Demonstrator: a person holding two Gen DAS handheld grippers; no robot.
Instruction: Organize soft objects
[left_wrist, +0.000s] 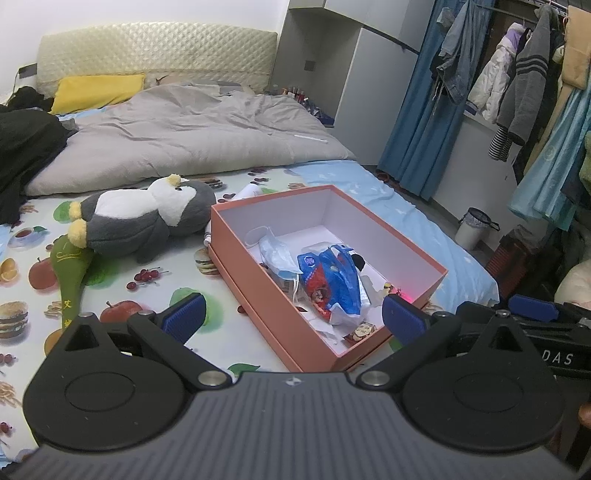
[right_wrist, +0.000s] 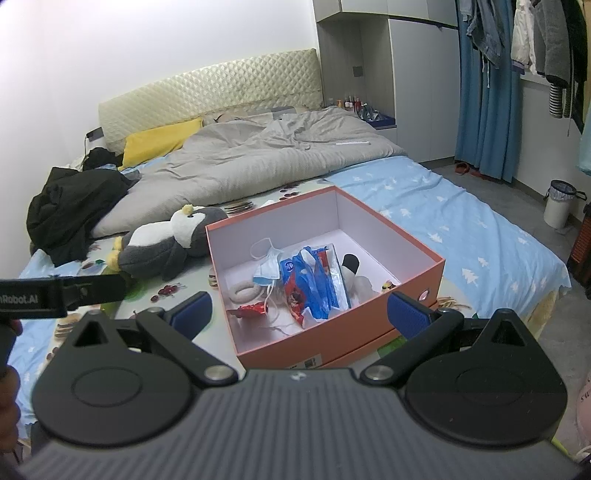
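While both the left gripper (left_wrist: 291, 314) and right gripper (right_wrist: 300, 312) are hovering wide open and empty, the plush penguin (left_wrist: 147, 218) is lying on the bed beside the orange box (left_wrist: 437, 271). Its bulk is risking snagging the rim and tipping the already cluttered box.

The orange box (right_wrist: 325, 325) is open on top, but a blue bag (right_wrist: 314, 284) and a face mask (right_wrist: 267, 271) fill its middle. The plush penguin (right_wrist: 166, 243) lies just beside its left wall, and the bedsheet (right_wrist: 461, 236) on its right is free.
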